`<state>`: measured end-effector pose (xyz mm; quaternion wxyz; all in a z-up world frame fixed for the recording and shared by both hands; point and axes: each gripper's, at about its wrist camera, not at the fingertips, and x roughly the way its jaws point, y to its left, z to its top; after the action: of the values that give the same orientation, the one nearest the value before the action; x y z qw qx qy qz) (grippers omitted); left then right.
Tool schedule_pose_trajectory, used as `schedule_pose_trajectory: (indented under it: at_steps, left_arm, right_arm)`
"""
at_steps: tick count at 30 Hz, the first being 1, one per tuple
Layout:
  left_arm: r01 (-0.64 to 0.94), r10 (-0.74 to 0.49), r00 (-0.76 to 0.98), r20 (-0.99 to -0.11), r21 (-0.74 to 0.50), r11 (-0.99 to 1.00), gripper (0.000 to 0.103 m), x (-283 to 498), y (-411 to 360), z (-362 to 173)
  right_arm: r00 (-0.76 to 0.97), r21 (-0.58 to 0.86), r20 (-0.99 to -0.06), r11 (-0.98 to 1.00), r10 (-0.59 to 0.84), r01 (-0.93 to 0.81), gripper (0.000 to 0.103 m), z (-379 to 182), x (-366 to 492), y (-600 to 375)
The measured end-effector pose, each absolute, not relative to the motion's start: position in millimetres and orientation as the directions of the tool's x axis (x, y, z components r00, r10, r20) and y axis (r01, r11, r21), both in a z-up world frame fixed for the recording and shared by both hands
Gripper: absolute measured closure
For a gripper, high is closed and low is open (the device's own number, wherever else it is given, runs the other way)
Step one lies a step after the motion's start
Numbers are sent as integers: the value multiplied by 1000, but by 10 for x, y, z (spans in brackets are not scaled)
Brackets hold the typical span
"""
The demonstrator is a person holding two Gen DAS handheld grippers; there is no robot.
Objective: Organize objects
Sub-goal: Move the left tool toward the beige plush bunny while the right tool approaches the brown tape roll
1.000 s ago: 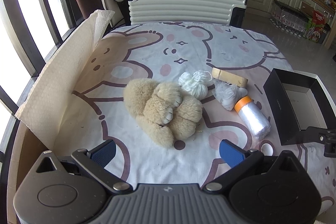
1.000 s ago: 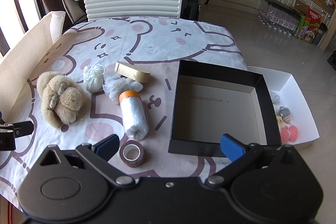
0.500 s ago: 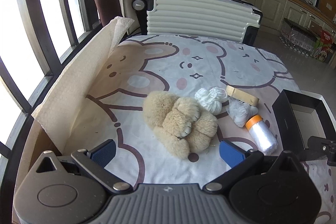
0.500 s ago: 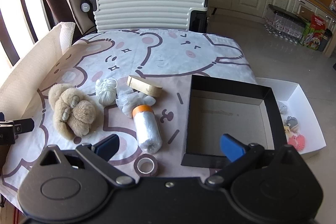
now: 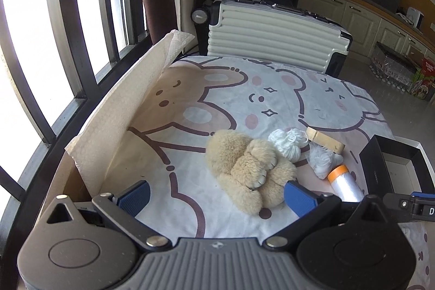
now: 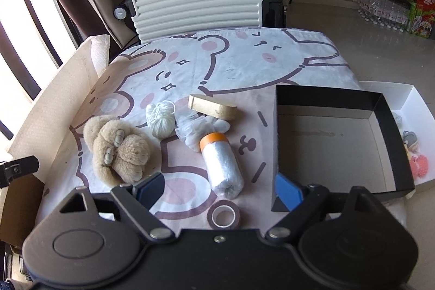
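Observation:
A tan plush toy point(image 5: 248, 170) point(image 6: 117, 147) lies on the bear-print cloth point(image 5: 231, 99). Beside it are a white yarn ball point(image 6: 160, 118), a clear bag of white stuff point(image 6: 195, 131), a tan wooden block point(image 6: 212, 108), an orange-capped plastic roll point(image 6: 221, 165) and a brown tape ring point(image 6: 224, 215). An empty black box point(image 6: 331, 135) stands at the right. My left gripper point(image 5: 216, 197) is open and empty, just short of the plush. My right gripper point(image 6: 218, 189) is open and empty above the roll's near end.
A white suitcase point(image 6: 206, 4) stands behind the table. A paper-lined cardboard wall point(image 5: 122, 116) borders the left edge by the window. A white tray point(image 6: 413, 127) with small toys sits right of the black box. Kitchen cabinets and bottle packs are far right.
Both grippers have pulled back and risen, so the objects look smaller and lower in view. Nothing on the table has moved. Both grippers stay open.

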<state>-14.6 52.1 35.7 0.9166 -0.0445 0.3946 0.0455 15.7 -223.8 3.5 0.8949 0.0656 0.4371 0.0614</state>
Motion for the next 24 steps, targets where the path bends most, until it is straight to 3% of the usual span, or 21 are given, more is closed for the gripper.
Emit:
schedule_pose_trajectory:
  at_steps: [9, 24]
  left_arm:
    - [-105, 43, 710, -703, -46, 993, 0, -139, 483, 326]
    - [-200, -36, 672, -739, -229, 953, 4, 149, 730, -12]
  right_arm:
    - [495, 317, -826, 948, 269, 12, 26, -382, 266, -2359]
    - [395, 245, -893, 969, 216, 24, 32, -744, 498, -2352]
